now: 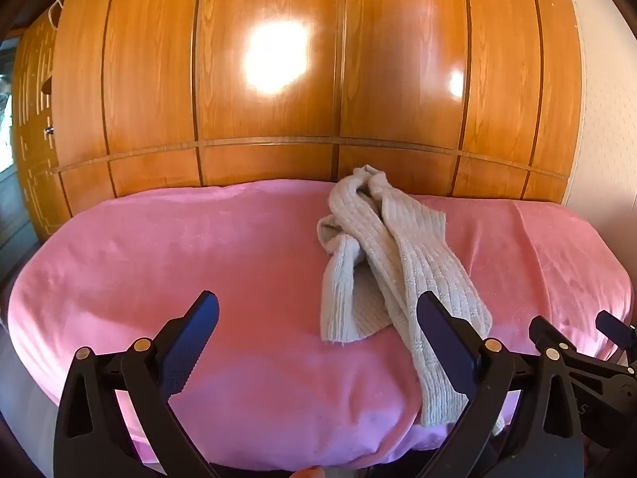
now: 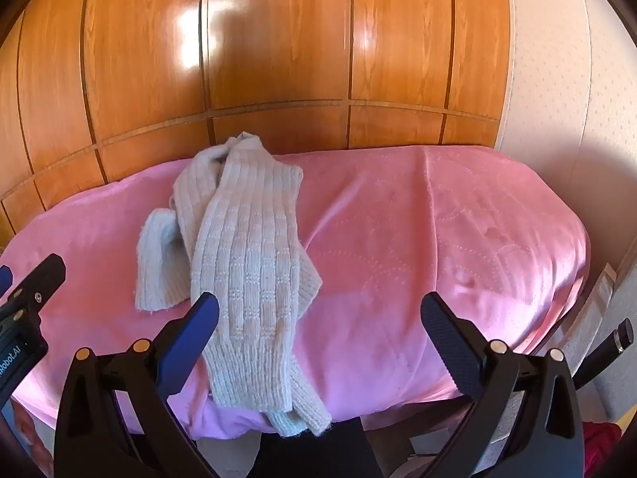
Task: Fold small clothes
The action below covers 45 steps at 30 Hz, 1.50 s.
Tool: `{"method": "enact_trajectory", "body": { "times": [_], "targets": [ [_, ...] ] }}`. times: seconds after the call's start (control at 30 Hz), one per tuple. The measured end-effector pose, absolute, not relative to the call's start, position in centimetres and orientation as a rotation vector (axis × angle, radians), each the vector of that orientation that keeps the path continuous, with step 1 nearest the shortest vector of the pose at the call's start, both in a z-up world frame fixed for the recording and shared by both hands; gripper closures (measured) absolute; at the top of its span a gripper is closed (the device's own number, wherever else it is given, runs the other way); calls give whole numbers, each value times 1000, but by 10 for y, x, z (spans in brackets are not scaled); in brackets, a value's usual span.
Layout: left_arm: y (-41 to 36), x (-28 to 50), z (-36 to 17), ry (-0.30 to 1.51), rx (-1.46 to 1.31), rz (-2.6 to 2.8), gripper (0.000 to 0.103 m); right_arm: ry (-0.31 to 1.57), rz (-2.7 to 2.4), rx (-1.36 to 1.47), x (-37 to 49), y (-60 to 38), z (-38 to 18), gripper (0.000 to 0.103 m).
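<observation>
Both claws spread wide over a crumpled knit garment

Left gripper [image 1: 318,302] and right gripper [image 2: 318,302] hold nothing; the grey ribbed knit [image 2: 247,263] lies between them on the pink blanket [image 2: 418,239].

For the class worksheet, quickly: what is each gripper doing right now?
Left gripper: open, holding nothing, above the pink blanket.
Right gripper: open, holding nothing, near the knitted garment.

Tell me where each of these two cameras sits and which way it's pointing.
Left wrist view: on the left gripper, angled down across the pink blanket toward the wooden wardrobe; its open fingers frame the view, the right gripper at the right edge.
Right wrist view: on the right gripper, same heading; the left gripper shows at the left edge.
Both share the crumpled grey knit garment, blanket and wardrobe.
</observation>
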<state>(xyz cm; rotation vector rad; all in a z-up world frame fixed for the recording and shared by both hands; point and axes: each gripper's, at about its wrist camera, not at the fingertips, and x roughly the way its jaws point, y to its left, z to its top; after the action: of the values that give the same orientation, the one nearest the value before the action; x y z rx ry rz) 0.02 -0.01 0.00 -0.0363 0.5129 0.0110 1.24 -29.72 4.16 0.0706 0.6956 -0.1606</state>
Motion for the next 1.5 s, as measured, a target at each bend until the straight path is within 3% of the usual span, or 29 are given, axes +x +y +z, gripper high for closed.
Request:
{"method": "enact_trajectory", "body": {
  "times": [0.4, 1.5],
  "targets": [
    [-5, 8, -24, 533, -55, -1, 4, 727, -159, 53, 18, -295, 31, 2],
    [-2, 6, -11, 548, -48, -17, 4, 756, -148, 47, 22, -295, 24, 2]
  ]
}}
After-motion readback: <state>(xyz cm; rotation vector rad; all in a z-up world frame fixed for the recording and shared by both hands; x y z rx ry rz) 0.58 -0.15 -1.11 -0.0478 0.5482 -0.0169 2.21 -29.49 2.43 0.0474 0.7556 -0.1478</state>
